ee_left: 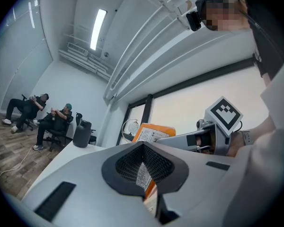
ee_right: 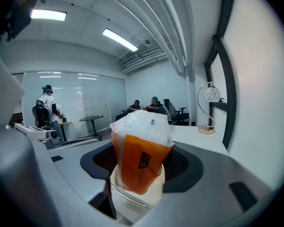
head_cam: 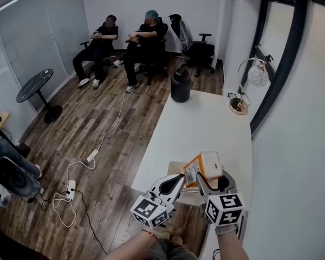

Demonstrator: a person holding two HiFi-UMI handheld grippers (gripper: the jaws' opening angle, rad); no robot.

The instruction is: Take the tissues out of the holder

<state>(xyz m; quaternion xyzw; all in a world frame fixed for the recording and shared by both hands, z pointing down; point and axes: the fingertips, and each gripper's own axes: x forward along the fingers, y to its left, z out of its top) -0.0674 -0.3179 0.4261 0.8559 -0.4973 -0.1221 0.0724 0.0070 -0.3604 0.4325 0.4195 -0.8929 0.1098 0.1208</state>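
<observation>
one tissue pack [head_cam: 203,167], a soft orange block with crinkly clear film at one end, hangs just above the near end of the smooth white table [head_cam: 206,123]. two grippers hold it: the right gripper [head_cam: 212,179] pinches its body between black mesh pads, and the left gripper [head_cam: 182,181] nips its lower corner. on the table's far end stand one round black jug [head_cam: 180,84] and one thin gold arc lamp [head_cam: 242,88].

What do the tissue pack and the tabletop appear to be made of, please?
Tissue pack: soft plastic film, glossy orange and white; it crinkles and shines where the right gripper pinches it. Tabletop: smooth matte white, probably laminate; no grain shows.
</observation>
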